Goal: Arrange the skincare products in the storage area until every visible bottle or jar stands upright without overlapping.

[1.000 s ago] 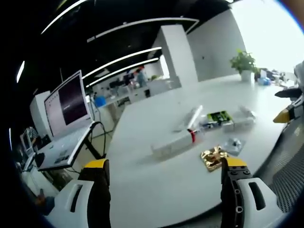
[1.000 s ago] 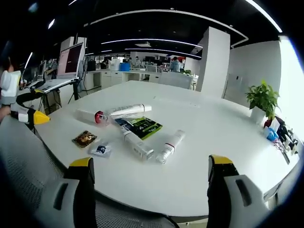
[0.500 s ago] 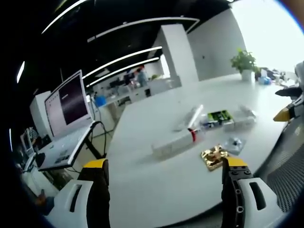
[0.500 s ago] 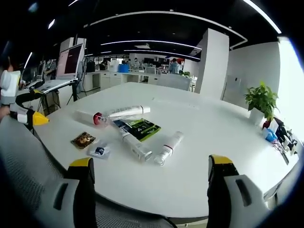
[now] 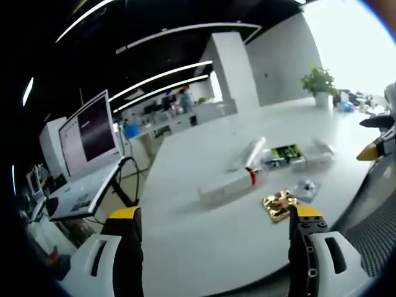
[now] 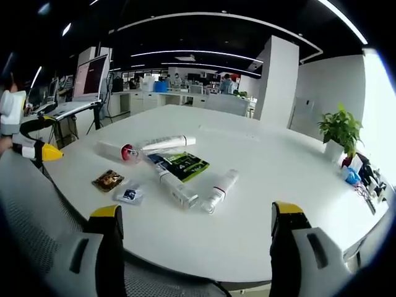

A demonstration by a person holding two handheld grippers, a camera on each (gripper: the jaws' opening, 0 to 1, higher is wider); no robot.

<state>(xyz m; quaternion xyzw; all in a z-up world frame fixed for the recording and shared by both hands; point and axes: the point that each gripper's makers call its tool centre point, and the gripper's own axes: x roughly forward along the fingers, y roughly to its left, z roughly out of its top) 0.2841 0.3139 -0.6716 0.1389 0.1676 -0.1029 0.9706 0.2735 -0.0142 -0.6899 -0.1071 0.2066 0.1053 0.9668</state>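
Observation:
Skincare items lie flat on a white table [image 6: 272, 161]: a white tube with a red cap [image 6: 116, 150], a second white tube [image 6: 166, 143], a green-black packet [image 6: 183, 164], a white box-like tube [image 6: 176, 188], a white bottle with a red band [image 6: 219, 189], a gold sachet [image 6: 108, 180] and a clear sachet [image 6: 130, 195]. The same cluster sits in the left gripper view: red-capped tube [image 5: 228, 184], gold sachet [image 5: 278, 204]. My left gripper [image 5: 213, 250] is open, short of the items. My right gripper [image 6: 192, 241] is open over the near table edge.
A mesh chair back [image 6: 28, 204] is at lower left of the right gripper view. A laptop on a stand [image 5: 83, 158] stands left of the table. A potted plant [image 6: 339, 133] sits at the far right. The other gripper's yellow tip [image 6: 49, 154] shows at left.

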